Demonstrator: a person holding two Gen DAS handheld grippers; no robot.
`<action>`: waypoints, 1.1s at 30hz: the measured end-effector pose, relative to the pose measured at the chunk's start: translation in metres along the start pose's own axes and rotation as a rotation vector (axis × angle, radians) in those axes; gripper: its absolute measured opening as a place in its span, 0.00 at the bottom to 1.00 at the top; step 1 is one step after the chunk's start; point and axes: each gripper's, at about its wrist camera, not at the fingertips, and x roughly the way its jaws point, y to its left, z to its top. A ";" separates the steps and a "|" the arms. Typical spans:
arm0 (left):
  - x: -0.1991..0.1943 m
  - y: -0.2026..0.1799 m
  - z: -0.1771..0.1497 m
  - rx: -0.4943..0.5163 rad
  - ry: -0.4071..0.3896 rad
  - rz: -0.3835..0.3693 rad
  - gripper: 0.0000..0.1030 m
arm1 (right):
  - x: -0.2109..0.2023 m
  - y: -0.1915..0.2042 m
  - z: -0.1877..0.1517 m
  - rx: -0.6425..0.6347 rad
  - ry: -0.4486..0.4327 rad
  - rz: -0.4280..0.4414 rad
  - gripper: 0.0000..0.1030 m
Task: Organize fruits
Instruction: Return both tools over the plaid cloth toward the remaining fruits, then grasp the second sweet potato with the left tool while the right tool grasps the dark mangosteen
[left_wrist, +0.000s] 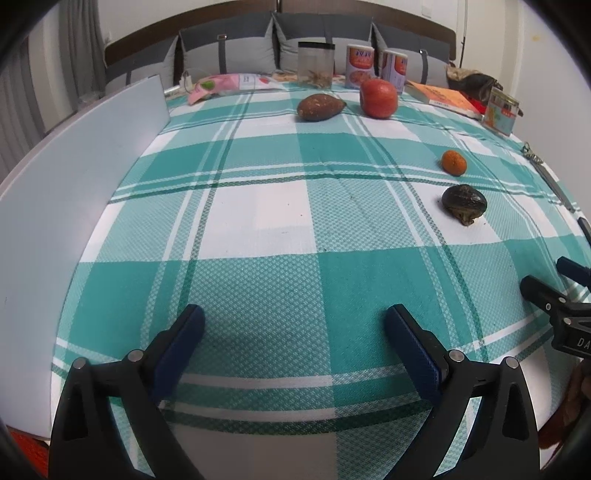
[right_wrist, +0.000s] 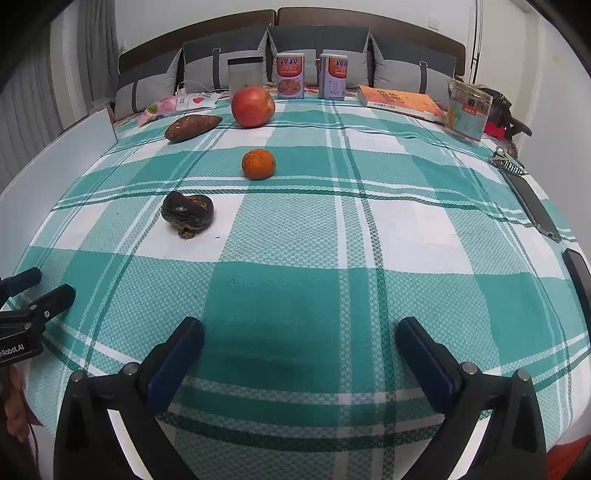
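Both tongs, left (left_wrist: 293, 334) and right (right_wrist: 301, 345), spread empty; the near dark fruit (right_wrist: 187, 213) looks soft, perhaps overripe, so pinch its middle gently.

On the cloth (right_wrist: 406, 229), the apple (right_wrist: 253, 106) sits right of the sweet potato (right_wrist: 192, 127); the orange (right_wrist: 258, 164) lies nearer, the avocado (right_wrist: 187, 213) nearest; 2 cans (right_wrist: 290, 75) stand behind.
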 end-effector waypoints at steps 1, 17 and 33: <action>0.000 0.000 0.000 0.000 -0.004 0.000 0.96 | 0.000 0.000 0.000 0.000 -0.002 0.000 1.00; -0.001 -0.001 0.003 0.003 0.026 -0.009 0.95 | 0.000 0.000 0.000 -0.001 -0.007 -0.001 1.00; 0.076 -0.026 0.220 0.241 0.105 -0.160 0.94 | 0.000 0.000 0.003 0.004 0.067 0.007 1.00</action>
